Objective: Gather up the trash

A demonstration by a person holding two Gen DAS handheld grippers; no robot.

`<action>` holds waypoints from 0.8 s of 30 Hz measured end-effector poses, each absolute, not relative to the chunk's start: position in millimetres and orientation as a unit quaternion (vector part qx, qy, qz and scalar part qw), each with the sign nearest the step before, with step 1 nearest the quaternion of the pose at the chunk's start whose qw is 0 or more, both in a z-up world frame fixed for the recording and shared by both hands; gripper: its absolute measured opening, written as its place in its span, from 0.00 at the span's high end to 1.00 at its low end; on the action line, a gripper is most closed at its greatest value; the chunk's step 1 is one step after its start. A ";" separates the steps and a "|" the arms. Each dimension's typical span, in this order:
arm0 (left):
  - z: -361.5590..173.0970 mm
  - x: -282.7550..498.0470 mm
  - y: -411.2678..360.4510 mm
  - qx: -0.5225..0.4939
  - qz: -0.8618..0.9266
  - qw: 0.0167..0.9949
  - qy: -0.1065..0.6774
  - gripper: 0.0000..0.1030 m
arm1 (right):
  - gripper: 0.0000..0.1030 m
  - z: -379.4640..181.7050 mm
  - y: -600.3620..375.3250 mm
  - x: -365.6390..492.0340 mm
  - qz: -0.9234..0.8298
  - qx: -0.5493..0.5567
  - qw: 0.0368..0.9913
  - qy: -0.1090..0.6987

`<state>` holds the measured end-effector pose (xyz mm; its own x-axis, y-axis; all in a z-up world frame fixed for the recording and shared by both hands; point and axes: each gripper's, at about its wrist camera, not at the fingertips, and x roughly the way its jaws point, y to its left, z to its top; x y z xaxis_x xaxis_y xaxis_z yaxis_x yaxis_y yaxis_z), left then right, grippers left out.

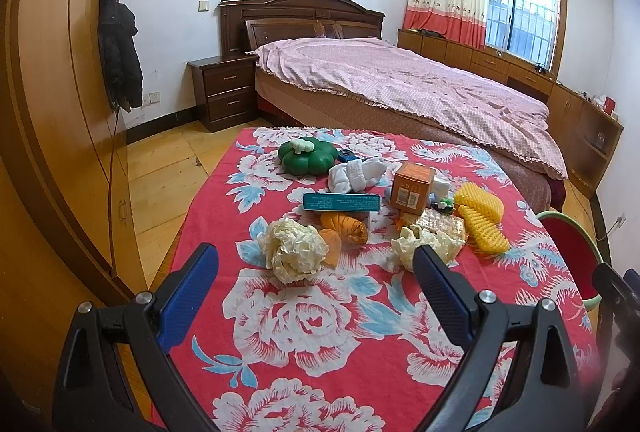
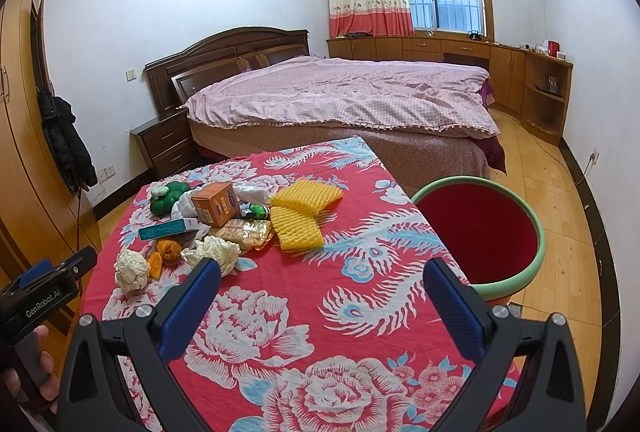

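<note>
Both grippers, left gripper (image 1: pixel 316 268) and right gripper (image 2: pixel 322 282), gape wide, empty.

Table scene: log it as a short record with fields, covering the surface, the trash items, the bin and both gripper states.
surface: table under a red floral cloth
paper trash: crumpled paper wad, second wad
packaging: yellow foam nets, orange box, teal box
other: green pumpkin-shaped toy, white socks
bin: red basin with green rim, right of the table
left hand-held gripper: open, empty
right hand-held gripper: open, empty
</note>
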<state>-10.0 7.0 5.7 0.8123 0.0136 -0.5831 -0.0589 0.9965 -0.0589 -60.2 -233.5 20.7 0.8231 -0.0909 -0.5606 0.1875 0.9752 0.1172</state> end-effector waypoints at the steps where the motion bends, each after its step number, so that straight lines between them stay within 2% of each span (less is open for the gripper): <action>1: 5.4 -9.4 6.5 -0.037 0.019 0.951 0.306 0.06 | 0.00 20.5 -233.6 -60.1 -0.073 0.084 0.951 0.288; 24: 4.7 -9.1 6.2 -0.036 0.020 0.951 0.307 0.06 | 0.00 18.0 -234.1 -59.0 -0.073 0.083 0.951 0.288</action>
